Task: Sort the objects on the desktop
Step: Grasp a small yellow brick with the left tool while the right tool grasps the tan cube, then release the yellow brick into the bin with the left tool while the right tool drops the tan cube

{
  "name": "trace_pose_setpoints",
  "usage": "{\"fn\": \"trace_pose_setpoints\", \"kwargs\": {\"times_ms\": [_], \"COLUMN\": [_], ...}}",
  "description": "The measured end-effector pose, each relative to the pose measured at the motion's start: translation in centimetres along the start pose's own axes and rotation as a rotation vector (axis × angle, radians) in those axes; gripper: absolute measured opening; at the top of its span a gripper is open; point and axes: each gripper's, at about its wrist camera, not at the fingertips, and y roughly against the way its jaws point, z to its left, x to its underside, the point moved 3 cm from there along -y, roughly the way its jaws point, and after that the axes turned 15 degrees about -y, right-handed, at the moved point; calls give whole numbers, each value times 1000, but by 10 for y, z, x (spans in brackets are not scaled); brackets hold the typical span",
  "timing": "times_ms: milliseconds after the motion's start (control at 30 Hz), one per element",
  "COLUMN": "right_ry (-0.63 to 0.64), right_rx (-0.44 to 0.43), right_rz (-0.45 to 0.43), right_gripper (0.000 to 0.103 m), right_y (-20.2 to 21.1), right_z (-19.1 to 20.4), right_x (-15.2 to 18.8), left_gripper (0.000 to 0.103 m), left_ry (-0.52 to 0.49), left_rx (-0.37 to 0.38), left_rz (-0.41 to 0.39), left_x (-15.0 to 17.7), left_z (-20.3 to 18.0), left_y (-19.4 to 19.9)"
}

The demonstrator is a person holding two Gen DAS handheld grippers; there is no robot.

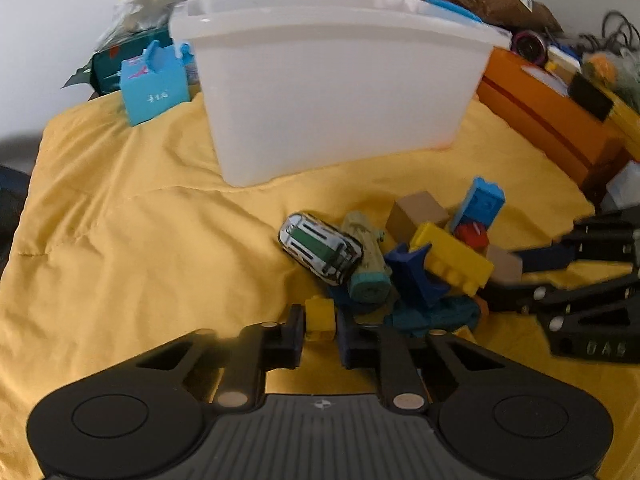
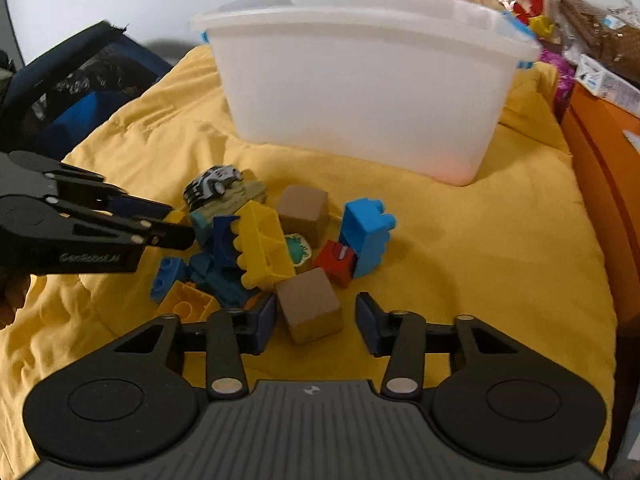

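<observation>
Toy pile (image 2: pixel 264 244) before white bin (image 2: pixel 360 100) | left jaws pinch small yellow brick (image 1: pixel 319 317) | right jaws spread around wooden cube (image 2: pixel 309 305)

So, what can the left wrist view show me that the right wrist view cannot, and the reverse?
Only the left wrist view shows the left gripper closed on a small yellow brick, and a light blue box beside the bin. Only the right wrist view shows the right gripper open around a brown wooden cube. Both show the white plastic bin, the toy car and the yellow cloth.
</observation>
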Motion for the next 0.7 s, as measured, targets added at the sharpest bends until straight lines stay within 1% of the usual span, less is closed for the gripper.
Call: {"fn": "trace_pose_setpoints", "kwargs": {"times_ms": [167, 300, 400, 533, 700], "right_ry": [-42, -108, -178, -258, -307], "right_rx": [-17, -34, -53, -76, -101], "right_rz": [-12, -38, -73, -138, -219], "right_gripper": [38, 38, 38, 38, 38], "right_y": [9, 27, 48, 74, 98], "right_z": [-8, -19, -29, -39, -40], "right_x": [4, 6, 2, -16, -61], "left_gripper": [18, 18, 18, 18, 18], "left_ry": [13, 57, 97, 135, 180], "left_rx": [-5, -6, -14, -24, -22], "left_rz": [-19, -77, -122, -162, -196], "left_x": [5, 3, -3, -22, -57], "left_z": [5, 18, 26, 38, 55], "left_y": [11, 36, 62, 85, 100]}}
